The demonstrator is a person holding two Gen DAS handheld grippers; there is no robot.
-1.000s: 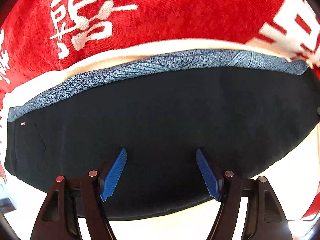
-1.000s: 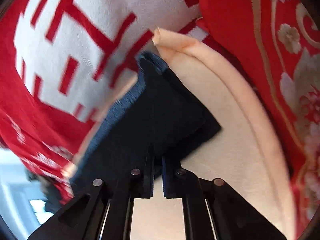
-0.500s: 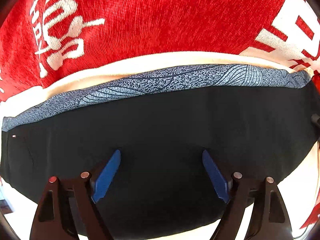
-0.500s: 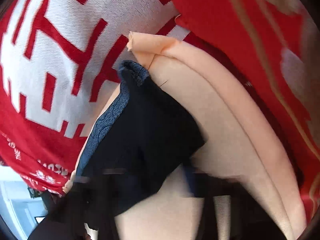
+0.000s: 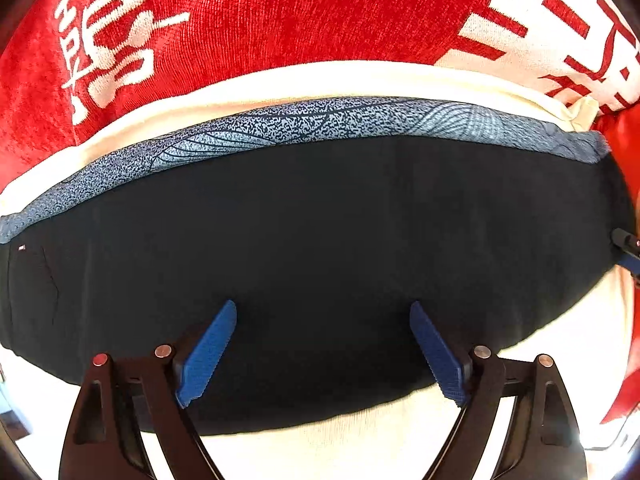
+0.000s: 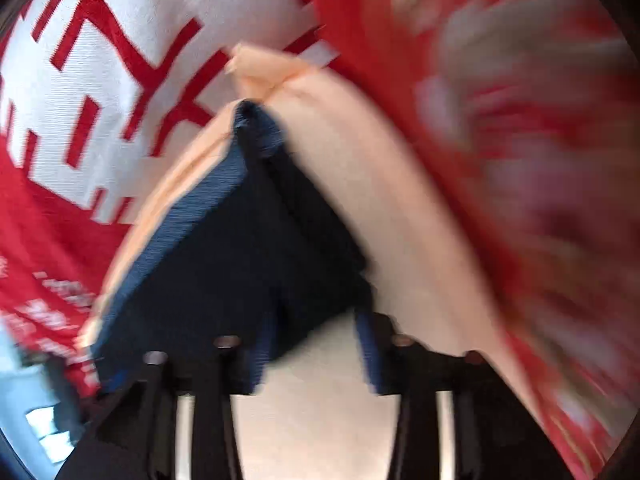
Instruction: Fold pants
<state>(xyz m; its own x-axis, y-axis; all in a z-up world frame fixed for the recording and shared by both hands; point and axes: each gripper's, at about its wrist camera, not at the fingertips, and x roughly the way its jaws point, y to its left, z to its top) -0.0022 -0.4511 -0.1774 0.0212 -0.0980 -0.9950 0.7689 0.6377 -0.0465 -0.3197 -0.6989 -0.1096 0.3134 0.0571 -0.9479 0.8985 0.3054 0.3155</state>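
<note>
Pants point(image 5: 320, 240) lie as a flat, dark folded bundle on a cream pad point(image 5: 340, 80), which sits on a red patterned cloth point(image 5: 260, 12); a speckled grey-blue band point(image 5: 320, 120) runs along the far edge, and I cannot tell whether it is waistband or lining. Left hand-held gripper point(image 5: 323, 354) hangs straight over the near half of the bundle, jaws spread wide after just opening further, nothing pinched between the blue pads point(image 5: 206, 354). Right hand-held gripper point(image 6: 314, 354) sits at the bundle's right end, view motion-blurred; its jaws have just been opening and stand apart, with the near corner of the pants point(image 6: 256, 264) lying between them and no pad visibly pressing on it. My read: fabric is soft, light, limp, several layers thick here, so it will sag and slide apart if lifted by one layer only. Best hold, I judge, is at a folded edge or corner, pinching all layers together, one gripper per end. Surface looks matte, not slippery. Risk: top layer peeling off and spoiling the fold.
</note>
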